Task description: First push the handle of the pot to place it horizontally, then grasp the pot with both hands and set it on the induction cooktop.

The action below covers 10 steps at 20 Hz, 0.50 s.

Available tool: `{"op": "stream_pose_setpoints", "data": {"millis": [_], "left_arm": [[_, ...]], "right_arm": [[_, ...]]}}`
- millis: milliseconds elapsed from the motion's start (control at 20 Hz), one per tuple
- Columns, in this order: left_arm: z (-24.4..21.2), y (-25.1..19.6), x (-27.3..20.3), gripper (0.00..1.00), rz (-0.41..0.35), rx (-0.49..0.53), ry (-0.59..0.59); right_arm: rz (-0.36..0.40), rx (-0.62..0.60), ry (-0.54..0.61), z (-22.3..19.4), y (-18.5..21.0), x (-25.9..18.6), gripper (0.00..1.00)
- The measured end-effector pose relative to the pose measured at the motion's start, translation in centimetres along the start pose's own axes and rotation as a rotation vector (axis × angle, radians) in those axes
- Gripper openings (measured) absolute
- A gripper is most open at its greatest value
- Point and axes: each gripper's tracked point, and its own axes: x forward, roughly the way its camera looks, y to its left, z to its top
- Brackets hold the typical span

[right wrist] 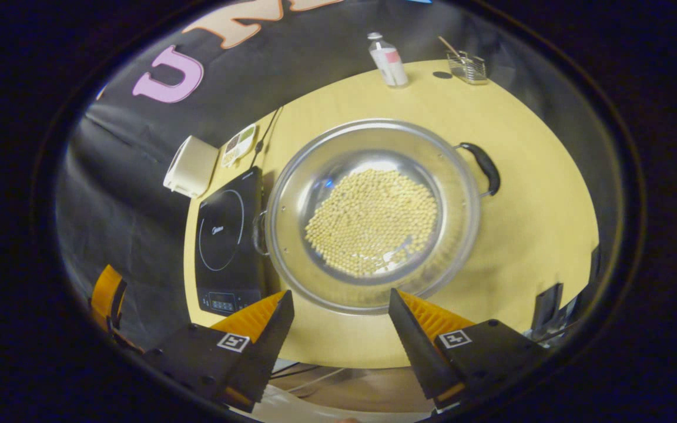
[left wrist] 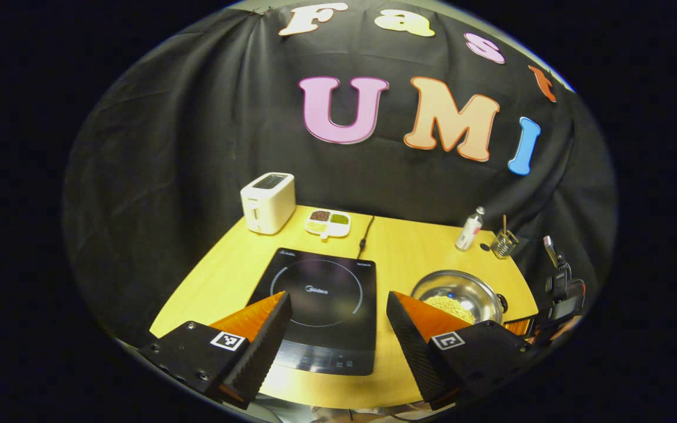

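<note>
Our right gripper [right wrist: 338, 329] hangs wide open and empty over the pot [right wrist: 374, 214]; our left gripper [left wrist: 338, 329], likewise spread and empty, faces the induction cooktop [left wrist: 321, 305].
The pot sits on the table [right wrist: 526, 235] just beside the cooktop; its handle [right wrist: 484, 167] looks skewed; we judge the push is next.

In the left gripper view, the induction cooktop [left wrist: 319, 308] lies on the table [left wrist: 415, 241], near its front edge. Behind it to the left stands a toaster [left wrist: 268, 202], with a divided dish [left wrist: 328, 223] of 4 compartments just right of it. A cord [left wrist: 365, 236] runs from the cooktop's back edge toward the wall. The pot [left wrist: 457, 295] sits right of the cooktop, holding beans [left wrist: 449, 306]. Behind the pot stand a bottle [left wrist: 470, 230] and, right of it, a wire holder [left wrist: 503, 243]. In the right gripper view, the pot's 2 handles [right wrist: 483, 168] lie on opposite sides, 1 reaching over the cooktop's edge.
</note>
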Motion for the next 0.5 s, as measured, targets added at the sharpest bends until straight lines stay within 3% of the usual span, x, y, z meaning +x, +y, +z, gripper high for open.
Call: {"op": "stream_pose_setpoints", "data": {"millis": [250,500], "left_arm": [[-3.0,-5.2,2.8,0.96,-0.113,-0.066,0.139],[-6.0,-7.7,6.5,0.96,-0.151,-0.131,0.288]], "right_arm": [[-0.007,0.036,-0.011,4.3,-5.0,-1.4,0.92],[0.005,0.081,0.019,7.8,-9.2,-1.4,0.94]]}}
